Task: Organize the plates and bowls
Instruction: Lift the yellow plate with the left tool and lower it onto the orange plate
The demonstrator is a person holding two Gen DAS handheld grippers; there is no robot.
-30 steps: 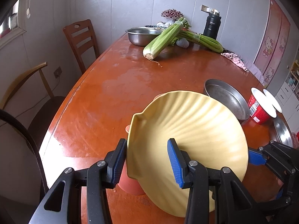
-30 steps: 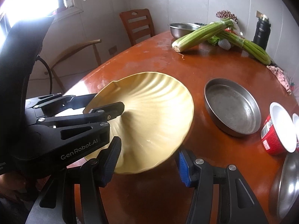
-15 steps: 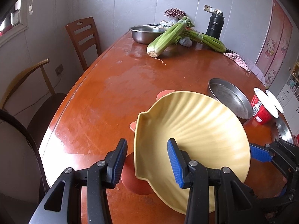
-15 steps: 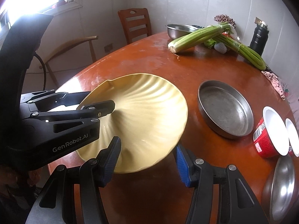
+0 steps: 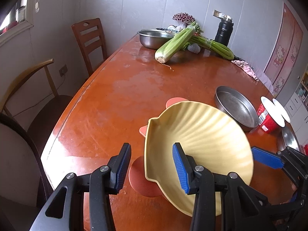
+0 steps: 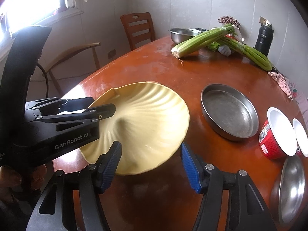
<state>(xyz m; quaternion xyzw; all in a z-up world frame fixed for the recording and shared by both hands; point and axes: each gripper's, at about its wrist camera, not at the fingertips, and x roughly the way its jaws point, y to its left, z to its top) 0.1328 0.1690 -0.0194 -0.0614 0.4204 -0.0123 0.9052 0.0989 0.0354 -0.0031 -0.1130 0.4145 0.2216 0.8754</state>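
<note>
A yellow shell-shaped plate (image 5: 207,134) (image 6: 150,119) lies tilted on an orange plate (image 5: 138,177) near the table's front edge. My left gripper (image 5: 151,148) (image 6: 104,104) straddles the yellow plate's left rim. Its right pad rests inside the plate, and a gap shows between its left pad and the rim. My right gripper (image 6: 150,145) has the plate's near rim between its jaws, which are opening without pressing on it. One of its blue fingers (image 5: 267,159) sits by the plate's right edge.
Right of the plates sit a round steel pan (image 6: 229,113), two red tubs (image 6: 277,140) and a steel bowl (image 6: 290,188). Celery (image 6: 202,40), a steel basin (image 5: 154,37) and a black flask (image 5: 224,29) stand at the far end. Chairs (image 5: 90,38) line the left edge.
The yellow plate has tipped flatter and drawn away from my left gripper's left pad, uncovering more of the orange plate. Both hands have stayed nearly in place.
</note>
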